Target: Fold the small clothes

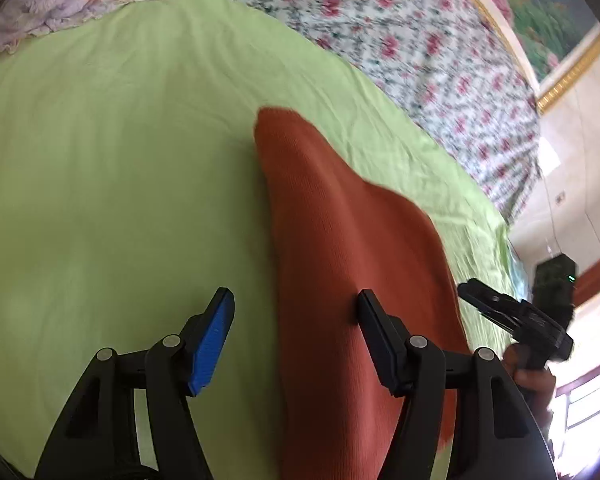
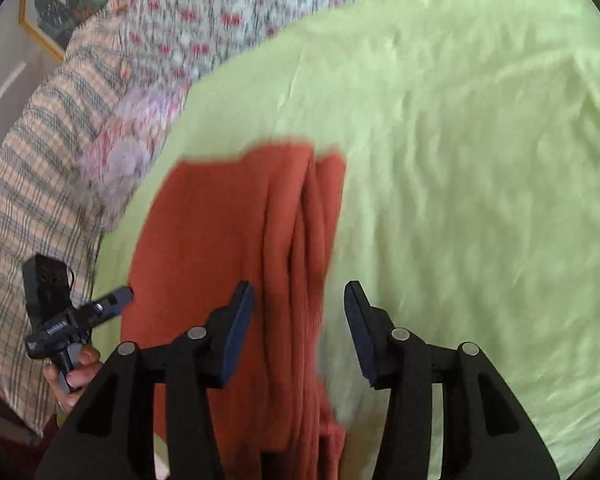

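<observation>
I see my left claw (image 1: pixel 296 332) and right claw (image 2: pixel 298 328) both spread, gripping nothing, above a rust-orange knit garment (image 1: pixel 340 260) lying folded on the green bed sheet (image 1: pixel 120 160).

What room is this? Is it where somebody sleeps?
Probably yes, a bedroom. A light green sheet is spread over what looks like a bed, with a flowered bedspread beyond it and a gold-framed picture on the wall. A rust-orange garment lies on the sheet for folding.
</observation>
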A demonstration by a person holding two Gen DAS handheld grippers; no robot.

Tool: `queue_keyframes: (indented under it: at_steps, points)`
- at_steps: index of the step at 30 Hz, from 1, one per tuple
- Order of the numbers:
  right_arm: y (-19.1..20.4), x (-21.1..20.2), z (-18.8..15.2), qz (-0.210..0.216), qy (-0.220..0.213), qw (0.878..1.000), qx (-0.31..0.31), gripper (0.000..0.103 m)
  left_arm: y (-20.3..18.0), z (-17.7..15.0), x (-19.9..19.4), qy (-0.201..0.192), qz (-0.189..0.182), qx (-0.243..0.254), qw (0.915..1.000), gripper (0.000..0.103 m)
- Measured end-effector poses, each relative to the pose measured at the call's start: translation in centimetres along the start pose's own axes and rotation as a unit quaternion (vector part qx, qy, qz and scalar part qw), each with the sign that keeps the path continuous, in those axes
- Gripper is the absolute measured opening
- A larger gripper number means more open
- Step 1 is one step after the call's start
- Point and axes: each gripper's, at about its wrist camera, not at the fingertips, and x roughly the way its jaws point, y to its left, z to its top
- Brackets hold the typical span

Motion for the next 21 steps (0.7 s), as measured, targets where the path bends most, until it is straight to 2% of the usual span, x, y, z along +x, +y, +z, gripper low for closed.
queue_keyframes:
  at_steps: [2, 3, 7, 9, 11, 13, 16, 17, 21]
  points:
    - [0.4, 0.8, 1.7, 0.002, -0.006, 1.0, -0.004, 0.035, 0.0, 1.3, 0.8, -0.002, 0.013, -0.005, 0.9999, 0.064]
    - [0.6, 1.5, 2.6, 0.004, -0.005, 1.0, -0.005, 0.032, 0.1, 1.9, 1.2, -0.003, 0.017, -0.006, 0.9998, 0.064]
    - [0.4, 5.3, 4.2, 0.011, 0.025, 1.0, 0.0, 0.031, 0.0, 3.3, 2.7, 0.004, 0.026, -0.009, 0.9996, 0.063]
    - [0.6, 5.9, 4.2, 0.006, 0.034, 0.999, -0.01, 0.013, -0.4, 3.9, 3.3, 0.008, 0.034, -0.005, 0.9994, 0.063]
    - [0.8, 3.4, 3.9, 0.038, -0.007, 0.999, -0.006, 0.011, -0.6, 4.4, 3.4, 0.003, 0.039, 0.004, 0.9992, 0.063]
    - [0.2, 1.4, 3.2, 0.044, -0.034, 0.998, 0.011, 0.011, -1.1, 4.9, 3.9, 0.001, 0.046, 0.017, 0.9988, 0.064]
    - [-1.5, 2.1, 2.0, 0.022, -0.021, 0.999, 0.029, 0.011, -1.8, 5.8, 5.6, 0.005, 0.087, 0.041, 0.9953, 0.056]
    - [-2.1, 2.9, 1.6, 0.013, -0.011, 0.999, 0.036, 0.011, -2.0, 6.2, 6.5, 0.009, 0.104, 0.053, 0.9931, 0.05]
    - [-3.9, 4.1, 1.1, 0.022, -0.007, 0.997, 0.074, 0.011, -2.7, 7.2, 9.0, 0.013, 0.161, 0.096, 0.9823, 0.038]
